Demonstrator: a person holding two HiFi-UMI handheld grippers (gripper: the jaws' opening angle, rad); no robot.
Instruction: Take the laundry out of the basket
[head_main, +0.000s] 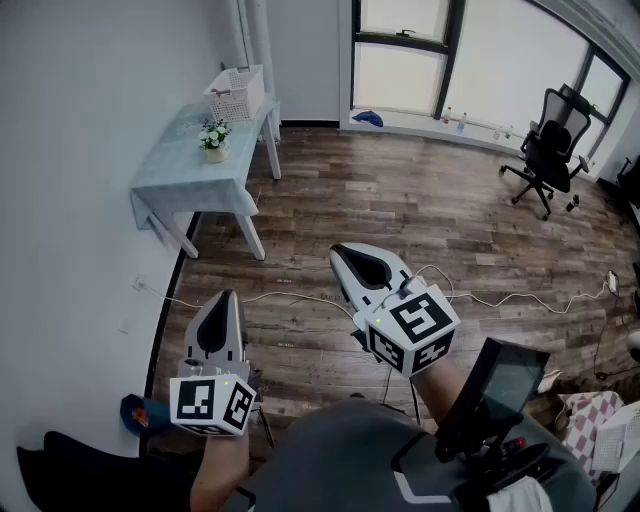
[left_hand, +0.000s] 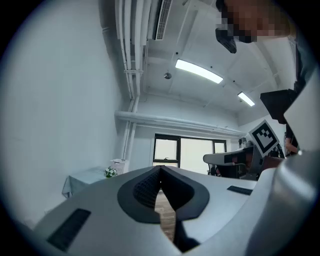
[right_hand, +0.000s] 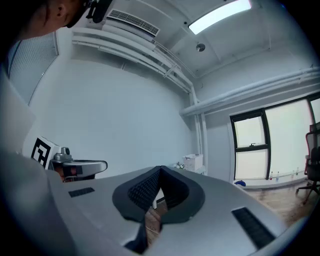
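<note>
— Upper left of the head view: a white basket (head_main: 236, 93), set on the far end of a pale table (head_main: 190, 182), close against the wall.

— And the laundry?

— Cannot tell (basket too small and too far off to see into). Just in front of it on the same table, a little pot of white flowers (head_main: 214, 140), near the basket but not touching.

— The tongs?

— Low in the frame, well apart from the table, above the wood floor (head_main: 420, 210). Left tongs (head_main: 227, 298) at lower left: closed, tips pressed together, nothing between them. Right tongs (head_main: 342, 256) near the centre, a little higher in the frame: closed as well, likewise empty. Both held level, the left pointing up the frame and the right up and to the left.

— Touching each other?

— No. Side by side, with bare floor showing between.

— Anything else worth a word?

— A black office chair (head_main: 550, 150) at upper right, near the windows. A thin white cable (head_main: 300, 297) trailing across the floor at mid frame. A small blue thing (head_main: 367, 118) on the window sill at top centre, too small to name.
</note>
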